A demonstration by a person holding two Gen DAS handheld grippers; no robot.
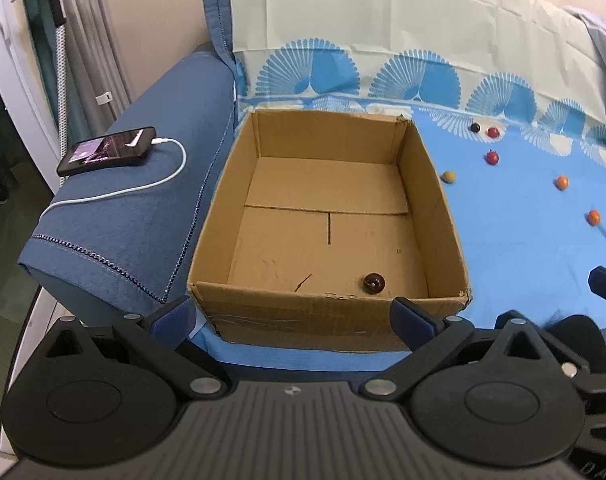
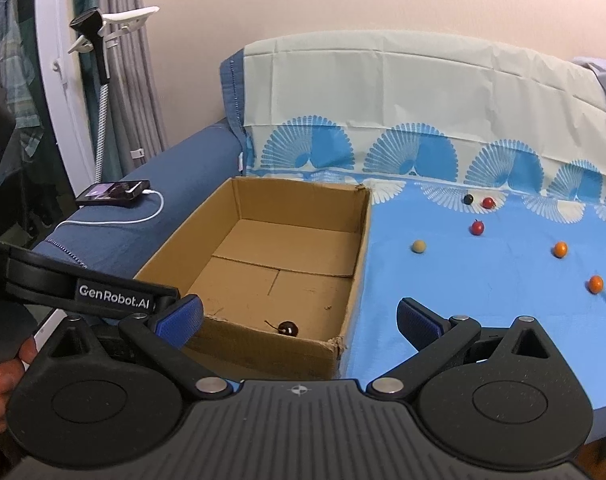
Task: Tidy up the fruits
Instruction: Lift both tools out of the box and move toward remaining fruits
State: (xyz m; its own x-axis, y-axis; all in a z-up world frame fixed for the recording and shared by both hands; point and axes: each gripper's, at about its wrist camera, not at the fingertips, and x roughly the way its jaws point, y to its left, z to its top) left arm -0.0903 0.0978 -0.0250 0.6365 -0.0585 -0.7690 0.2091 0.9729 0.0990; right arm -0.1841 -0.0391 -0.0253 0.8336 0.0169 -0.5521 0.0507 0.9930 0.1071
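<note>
An open cardboard box (image 1: 443,216) (image 2: 355,276) stands on the blue cloth and holds one dark cherry (image 1: 374,283) (image 2: 287,328) near its front wall. Small fruits lie on the cloth to the right: a black one (image 1: 474,127) (image 2: 468,199), two red ones (image 1: 492,132) (image 1: 492,157) (image 2: 488,202) (image 2: 477,227), a beige one (image 1: 448,176) (image 2: 418,246) and two orange ones (image 1: 560,182) (image 1: 593,217) (image 2: 560,249) (image 2: 595,283). My left gripper (image 1: 291,312) hangs open and empty before the box's front wall. My right gripper (image 2: 299,318) is open and empty above the box's front right corner.
A phone (image 1: 107,150) (image 2: 113,193) on a white charging cable (image 1: 159,184) lies on the blue sofa arm left of the box. A patterned sheet (image 2: 403,92) covers the sofa back. A lamp stand and curtain are at far left. The left gripper's body (image 2: 83,286) shows in the right view.
</note>
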